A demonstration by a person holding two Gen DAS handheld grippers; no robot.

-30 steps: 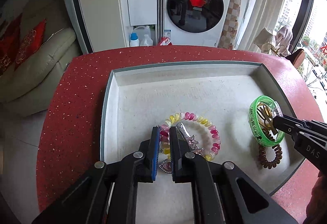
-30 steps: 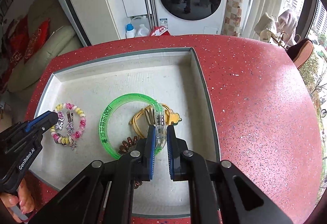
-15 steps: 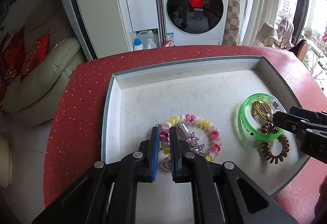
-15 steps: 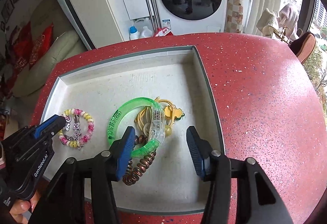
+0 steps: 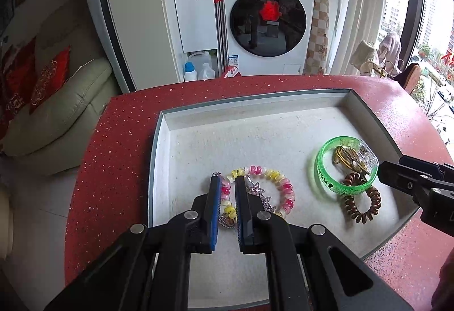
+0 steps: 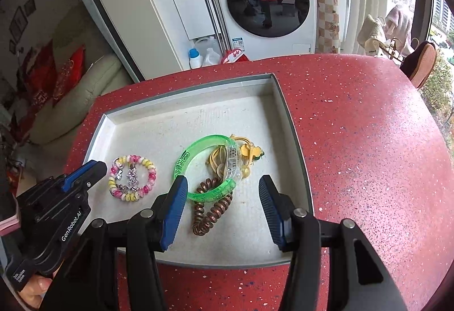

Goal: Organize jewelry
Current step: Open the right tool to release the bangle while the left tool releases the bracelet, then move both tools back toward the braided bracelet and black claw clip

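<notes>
We see the red speckled table [image 6: 354, 141] carrying a shallow white tray [image 6: 198, 101] with a grey rim, and all the jewelry lies inside that tray. Behind the table stands a white washing machine [image 5: 266, 16]. Our right gripper [image 6: 224, 192] hangs over the near right part of the tray with its blue-padded jaws spread wide, holding nothing. Between and just beyond them lies the green bangle [image 6: 195, 152], resting flat over a yellow cord ornament [image 6: 249, 152] and overlapping a brown spiral hair tie [image 6: 210, 211] — the three touch in one small heap. Our left gripper [image 5: 227, 197] sits at the near left of the tray, jaws drawn to a narrow gap directly over the near edge of the pink-and-yellow bead bracelet [image 5: 281, 186]; we cannot tell whether the pads actually pinch the beads. Silver star charms [image 6: 131, 175] lie across the middle of that bracelet — it sits well apart from the green bangle's heap.
</notes>
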